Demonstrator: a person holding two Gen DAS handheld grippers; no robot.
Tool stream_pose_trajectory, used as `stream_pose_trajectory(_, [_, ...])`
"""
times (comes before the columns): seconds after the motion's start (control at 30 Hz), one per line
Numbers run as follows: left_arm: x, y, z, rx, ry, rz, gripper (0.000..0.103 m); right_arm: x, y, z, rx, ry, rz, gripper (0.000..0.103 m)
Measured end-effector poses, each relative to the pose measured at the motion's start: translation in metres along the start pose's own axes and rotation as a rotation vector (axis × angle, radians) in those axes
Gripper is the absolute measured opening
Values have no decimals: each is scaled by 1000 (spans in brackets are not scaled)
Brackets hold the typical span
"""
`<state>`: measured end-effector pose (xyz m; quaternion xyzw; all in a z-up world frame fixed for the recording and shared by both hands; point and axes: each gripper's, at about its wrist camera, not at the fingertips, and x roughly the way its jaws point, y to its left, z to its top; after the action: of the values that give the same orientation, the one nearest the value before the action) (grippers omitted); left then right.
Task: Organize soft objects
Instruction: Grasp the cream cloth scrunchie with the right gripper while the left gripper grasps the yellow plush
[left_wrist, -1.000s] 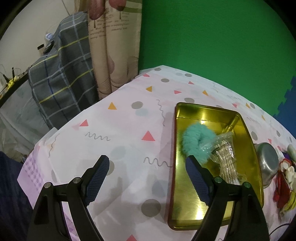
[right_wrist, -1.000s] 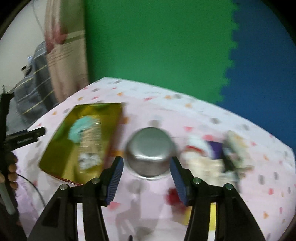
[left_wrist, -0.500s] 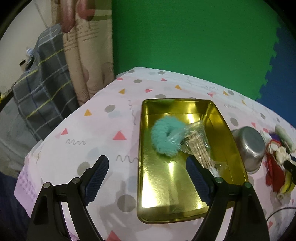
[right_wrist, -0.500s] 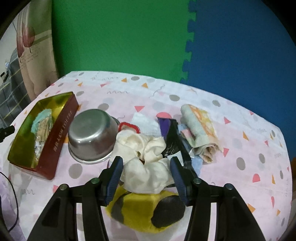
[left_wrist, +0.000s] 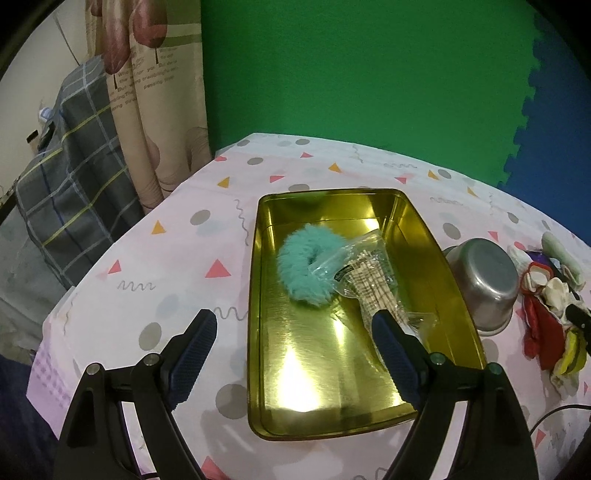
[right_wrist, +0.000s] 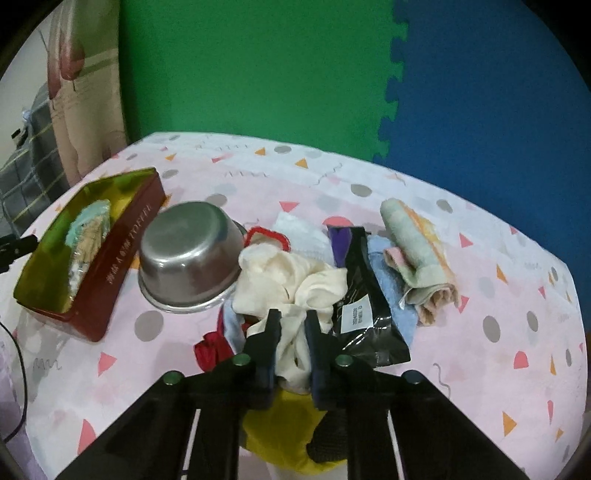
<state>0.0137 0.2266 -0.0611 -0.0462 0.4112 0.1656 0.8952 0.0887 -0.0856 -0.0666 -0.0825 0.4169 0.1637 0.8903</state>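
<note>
Fingers pinching cream cloth, yellow item half-hidden

The yellow cloth at the near edge of the pile is mostly hidden behind the right gripper. The blue towel shows only a strip beside the black packet. The red cloth is partly buried. In the left view, the pile is cut off at the right edge.

gold tin, teal scrunchie, cream cloth
</note>
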Motion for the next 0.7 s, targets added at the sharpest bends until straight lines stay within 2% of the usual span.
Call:
stream_pose_trajectory(0.33, [-17,-34,0,67,-20,-60,84,-37,-18,2,41,-81,-3,9])
stream_pose_trajectory(0.53, [-28,-75,-2,138,-22,-158,84,-54,-50,-7,100,-109,-55,9])
stream_pose_trajectory(0.7, [-37,-124,-9,250,-35,-262,84,-59,-87,-25,167,-100,-128,9])
